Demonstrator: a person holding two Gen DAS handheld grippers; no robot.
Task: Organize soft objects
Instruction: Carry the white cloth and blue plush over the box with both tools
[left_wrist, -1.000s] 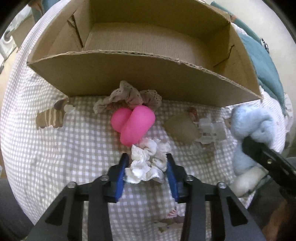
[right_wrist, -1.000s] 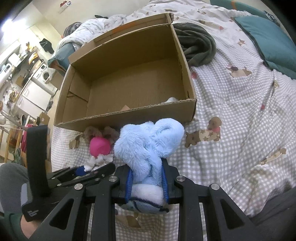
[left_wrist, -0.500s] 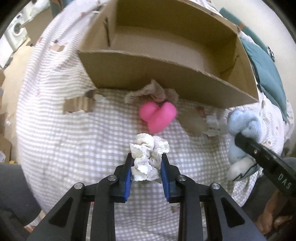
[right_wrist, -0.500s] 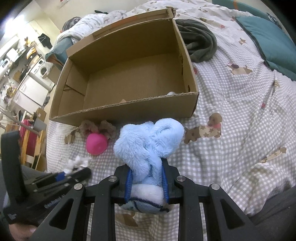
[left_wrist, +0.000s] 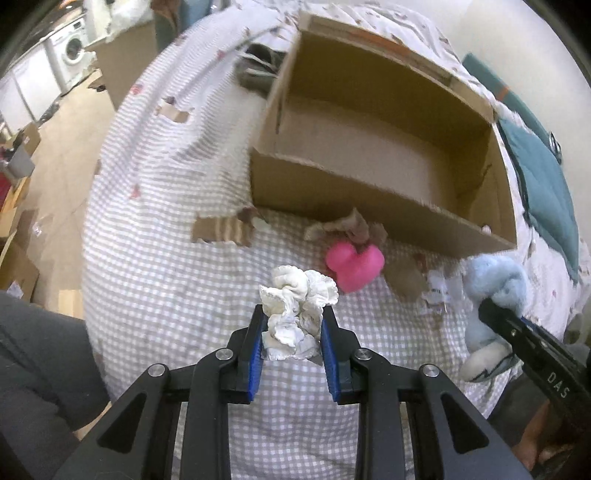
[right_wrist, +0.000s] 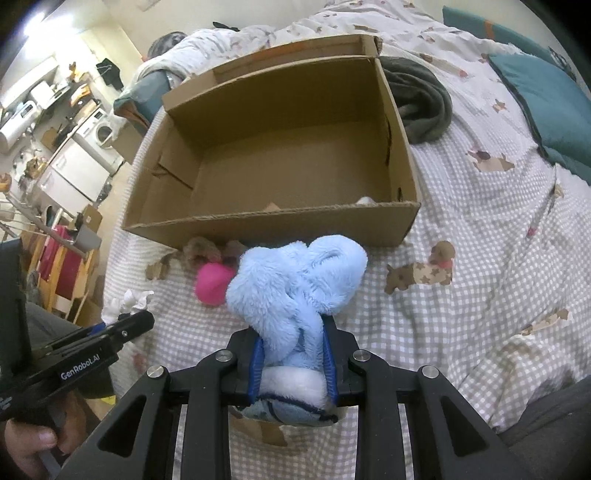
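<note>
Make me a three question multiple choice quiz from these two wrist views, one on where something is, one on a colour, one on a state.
1. Where does the pink heart toy lie?
A. inside the cardboard box
B. on the checked bedspread in front of the box
C. on the teal pillow

2. What colour is the fluffy plush in the right gripper?
A. light blue
B. green
C. red

3. What is the state of the left gripper?
A. open and empty
B. shut on the pink toy
C. shut on the white scrunchie

Answers: B, it sits on the cloth below the box's near wall; A, the pile is pale blue; C, the blue pads press the white ruffles.
</note>
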